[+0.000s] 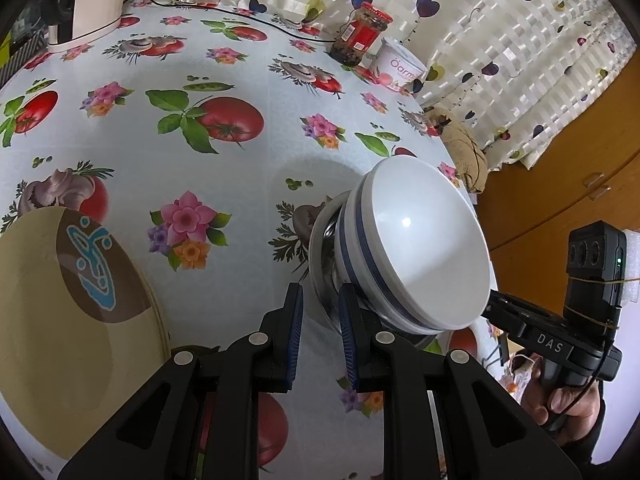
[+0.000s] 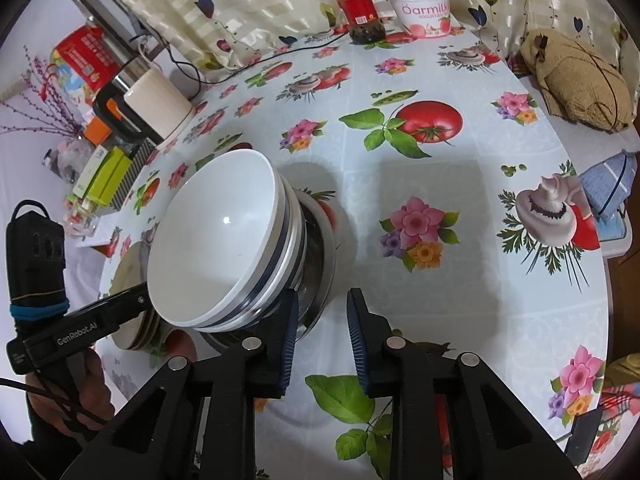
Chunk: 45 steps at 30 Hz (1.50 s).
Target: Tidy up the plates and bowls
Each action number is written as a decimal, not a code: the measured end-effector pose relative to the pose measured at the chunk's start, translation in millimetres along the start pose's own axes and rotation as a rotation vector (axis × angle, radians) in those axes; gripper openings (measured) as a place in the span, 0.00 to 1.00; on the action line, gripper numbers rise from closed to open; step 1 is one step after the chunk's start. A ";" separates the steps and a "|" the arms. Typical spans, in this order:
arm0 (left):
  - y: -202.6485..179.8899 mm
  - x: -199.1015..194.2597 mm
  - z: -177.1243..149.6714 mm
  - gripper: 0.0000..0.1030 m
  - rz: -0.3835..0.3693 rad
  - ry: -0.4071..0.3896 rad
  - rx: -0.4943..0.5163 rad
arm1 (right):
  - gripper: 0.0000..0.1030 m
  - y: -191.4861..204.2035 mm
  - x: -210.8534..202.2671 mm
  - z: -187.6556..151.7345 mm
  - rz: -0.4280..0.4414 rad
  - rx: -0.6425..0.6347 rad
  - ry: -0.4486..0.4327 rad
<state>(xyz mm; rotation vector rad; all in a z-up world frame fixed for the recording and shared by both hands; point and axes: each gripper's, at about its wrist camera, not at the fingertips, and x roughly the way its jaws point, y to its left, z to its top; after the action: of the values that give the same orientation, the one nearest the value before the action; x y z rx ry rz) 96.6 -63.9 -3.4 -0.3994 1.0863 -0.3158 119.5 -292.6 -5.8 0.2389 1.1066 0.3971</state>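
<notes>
Bowls sit stacked between both grippers: left gripper just beside them, right gripper too, each with jaws parted, empty; plates lie leftward.

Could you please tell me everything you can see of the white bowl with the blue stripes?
The white bowl is glossy, apparently ceramic, with dark blue bands around its outer wall and a plain, empty inside. It is the top of a nest: a second striped rim shows just beneath it, and both sit in a shiny metal bowl on the flowered tablecloth. The nest appears tipped in both wrist views, though the fisheye may exaggerate this. Both the left gripper and the right gripper are open beside the stack, gripping nothing.
</notes>
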 end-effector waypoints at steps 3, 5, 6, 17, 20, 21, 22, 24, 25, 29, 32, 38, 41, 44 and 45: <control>1.1 2.4 0.2 0.18 -0.006 0.004 -0.006 | 0.21 -0.7 3.3 0.5 0.004 0.002 0.007; 1.9 3.3 0.1 0.18 -0.008 0.007 -0.008 | 0.19 -0.8 5.5 0.6 0.009 0.004 0.011; 2.3 4.1 0.4 0.18 -0.009 0.009 -0.010 | 0.18 -1.0 6.5 0.6 0.011 0.004 0.013; 5.9 8.5 2.1 0.18 -0.027 0.010 -0.017 | 0.14 -0.6 11.4 2.8 0.026 0.010 0.019; 6.9 8.8 2.1 0.18 -0.032 0.008 -0.019 | 0.14 -0.5 11.8 3.0 0.027 0.010 0.018; 7.5 9.1 2.2 0.18 -0.036 0.009 -0.022 | 0.14 -0.3 11.5 3.2 0.028 0.010 0.017; 8.2 9.4 2.2 0.18 -0.040 0.010 -0.024 | 0.14 -0.3 11.7 3.4 0.029 0.010 0.017; 8.6 10.0 2.4 0.17 -0.047 0.011 -0.024 | 0.14 -0.6 11.5 3.1 0.030 0.008 0.017; 8.5 10.6 2.3 0.16 -0.054 0.012 -0.023 | 0.14 -0.6 11.6 3.1 0.030 0.008 0.017; 8.9 17.1 1.4 0.15 -0.090 0.044 -0.031 | 0.13 -0.7 11.7 3.2 0.031 0.006 0.016; 6.5 19.2 -0.4 0.15 -0.091 0.049 -0.023 | 0.13 -0.6 11.3 3.0 0.034 0.007 0.017; 9.4 18.7 -0.1 0.15 -0.105 0.048 -0.030 | 0.14 -1.0 11.1 3.2 0.039 0.010 0.018; 10.2 17.8 -0.4 0.15 -0.102 0.042 -0.031 | 0.14 -0.3 11.0 3.2 0.039 0.006 0.018; 12.0 15.7 0.6 0.15 -0.103 0.034 -0.033 | 0.13 0.3 11.3 2.5 0.038 0.000 0.019; 12.5 14.5 1.3 0.15 -0.100 0.029 -0.031 | 0.13 0.2 11.3 2.5 0.039 0.001 0.018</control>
<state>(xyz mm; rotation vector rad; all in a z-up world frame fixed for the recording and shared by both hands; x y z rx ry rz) 104.7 -59.0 -20.0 -0.4792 1.1030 -0.3944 126.1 -287.6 -13.9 0.2587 1.1216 0.4344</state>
